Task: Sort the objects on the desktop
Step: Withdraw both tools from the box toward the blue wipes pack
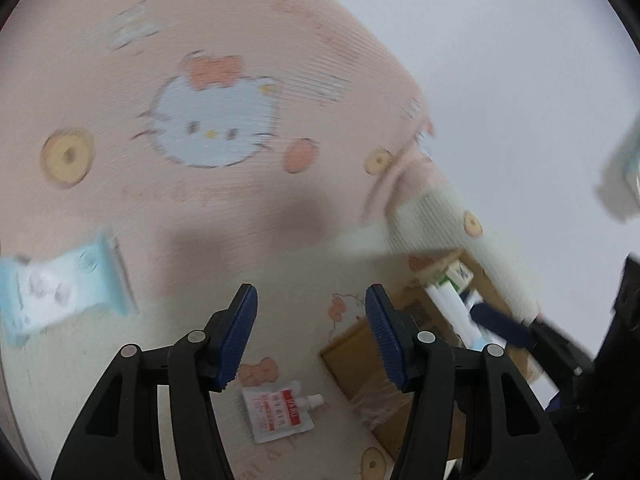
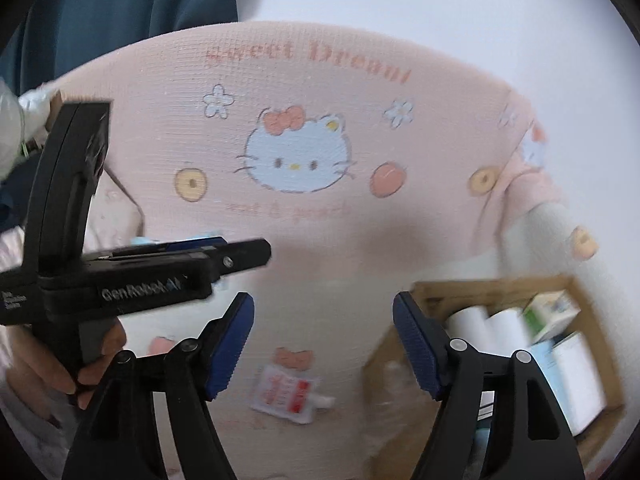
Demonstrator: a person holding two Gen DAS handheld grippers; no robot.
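We hold the left gripper (image 1: 310, 332) with its jaws standing wide and nothing between the blue pads (image 1: 236, 336); it hangs above the pink cartoon-cat cloth (image 1: 120, 184) that covers the table. Through the gap, toward the near edge of the cloth, lies a small white spout pouch (image 1: 278, 410) with a red label, flat and apart from both pads. Off toward the left edge of the cloth lies a pale blue snack packet (image 1: 60, 288), blurred, well apart from the pouch. To the right of the pouch, at the right edge of the cloth, stands an open cardboard box (image 1: 360, 356); the white items inside it are too smeared here for us to name.

Our right gripper (image 2: 324, 344) is likewise spread wide and empty, its pads (image 2: 418, 344) clear of everything. In its view the same pouch (image 2: 288, 394) lies on the cloth just below the gap, and the box (image 2: 500, 284) sits at the lower right, by the right edge of the cloth. Inside it we see two white rolls (image 2: 488, 326) side by side, a green and white carton (image 2: 552, 314) tilted beyond them, and a white packet (image 2: 576, 380) nearer the right wall. At the left of this view the left gripper (image 2: 240, 254) crosses sideways, gripped by a hand (image 2: 80, 364). A dark blue curtain (image 2: 120, 12) hangs beyond the far edge of the table.
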